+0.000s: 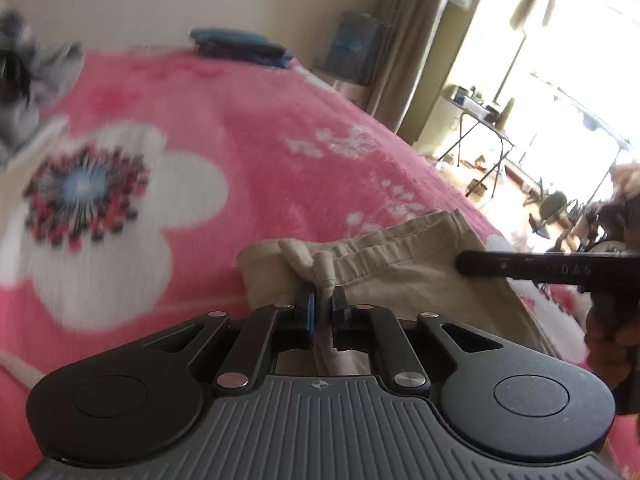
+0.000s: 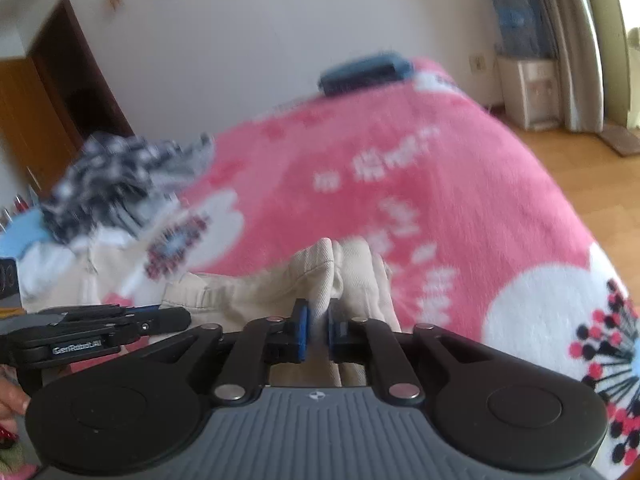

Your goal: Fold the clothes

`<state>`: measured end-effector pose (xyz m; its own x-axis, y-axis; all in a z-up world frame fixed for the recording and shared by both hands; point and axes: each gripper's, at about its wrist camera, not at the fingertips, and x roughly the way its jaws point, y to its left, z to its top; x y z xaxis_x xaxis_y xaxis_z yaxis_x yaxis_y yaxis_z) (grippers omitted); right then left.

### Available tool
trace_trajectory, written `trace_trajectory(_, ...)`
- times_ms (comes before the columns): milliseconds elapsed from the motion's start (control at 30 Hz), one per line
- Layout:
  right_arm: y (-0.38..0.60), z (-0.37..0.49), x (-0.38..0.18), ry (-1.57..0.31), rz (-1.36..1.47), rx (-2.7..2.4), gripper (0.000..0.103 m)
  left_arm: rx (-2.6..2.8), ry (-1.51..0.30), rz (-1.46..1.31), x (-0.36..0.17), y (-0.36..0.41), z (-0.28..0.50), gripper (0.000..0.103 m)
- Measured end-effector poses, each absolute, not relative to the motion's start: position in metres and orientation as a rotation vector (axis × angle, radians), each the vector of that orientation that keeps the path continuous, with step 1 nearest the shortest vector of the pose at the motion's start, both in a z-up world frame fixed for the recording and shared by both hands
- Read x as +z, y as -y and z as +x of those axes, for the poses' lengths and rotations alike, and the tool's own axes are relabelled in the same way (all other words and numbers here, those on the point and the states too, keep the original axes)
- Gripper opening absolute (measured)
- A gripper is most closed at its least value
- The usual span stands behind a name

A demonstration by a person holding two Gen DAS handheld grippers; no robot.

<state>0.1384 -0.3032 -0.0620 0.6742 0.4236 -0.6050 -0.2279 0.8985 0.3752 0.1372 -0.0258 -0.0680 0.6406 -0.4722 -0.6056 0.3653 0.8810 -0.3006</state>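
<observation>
Both grippers (image 1: 323, 300) (image 2: 318, 320) pinch beige trousers (image 1: 400, 276) — bunched, axis unclear.

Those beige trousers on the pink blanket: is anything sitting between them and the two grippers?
Nothing visible. The left gripper and right gripper each already pinch a bunched fold of the beige trousers, fabric directly between the pads.

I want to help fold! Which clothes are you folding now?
Look at the big pink flowery blanket. At its near edge lie the beige trousers, pinched by both sets of black fingers. They are plain and pale, unlike the checked heap and the blue folded pile farther back.
</observation>
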Motion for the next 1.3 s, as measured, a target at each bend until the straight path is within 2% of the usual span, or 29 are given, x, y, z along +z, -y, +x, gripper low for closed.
trace_trajectory(100, 0.306, 0.136, -0.059, -0.742, 0.301, 0.364, 0.023, -0.482, -0.73, -0.157, -0.06, 0.023, 0.132, 0.024)
trace_trajectory(200, 0.307, 0.129, -0.052, -0.727, 0.288, 0.362, 0.028, -0.489, -0.731, -0.099, -0.059, 0.026, 0.124, 0.024)
trace_trajectory(433, 0.288, 0.113, -0.04, -0.664, 0.126, 0.382, 0.023, -0.495, -0.67, -0.012, -0.055, 0.033, 0.103, 0.023)
trace_trajectory(667, 0.274, 0.101, -0.038, -0.618, 0.054, 0.363, 0.023, -0.499, -0.589, 0.045, -0.05, 0.043, 0.091, 0.023)
trace_trajectory(1300, 0.272, 0.097, -0.037, -0.605, 0.046, 0.339, 0.023, -0.428, -0.611, 0.039, -0.053, 0.054, 0.109, 0.028)
